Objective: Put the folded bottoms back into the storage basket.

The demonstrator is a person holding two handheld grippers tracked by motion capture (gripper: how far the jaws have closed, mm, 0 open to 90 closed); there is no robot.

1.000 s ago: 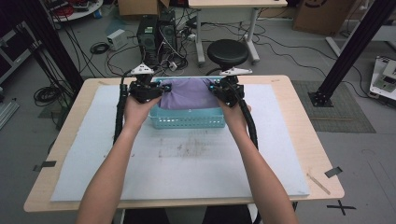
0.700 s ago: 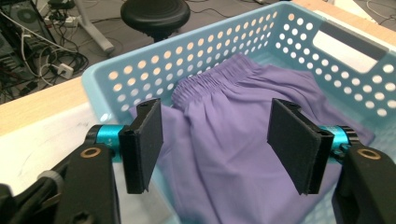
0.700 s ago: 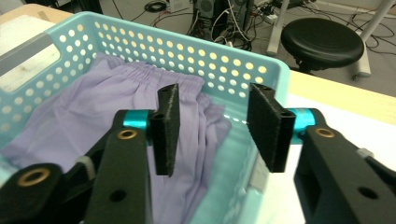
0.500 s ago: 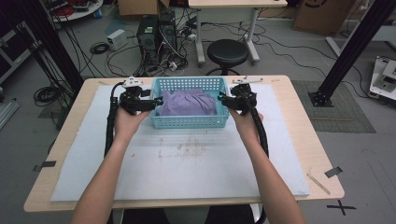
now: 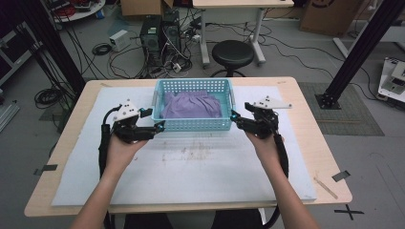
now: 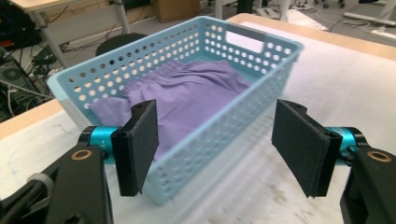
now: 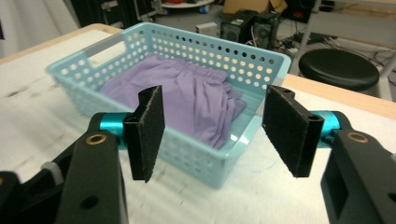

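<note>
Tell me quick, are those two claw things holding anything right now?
Left gripper: open, holding nothing, beside the blue basket.
Right gripper: open, holding nothing, at the basket's other end.

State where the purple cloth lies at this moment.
In the high view the purple cloth lies inside the blue basket at the far middle of the table, between the left gripper and the right gripper.
</note>
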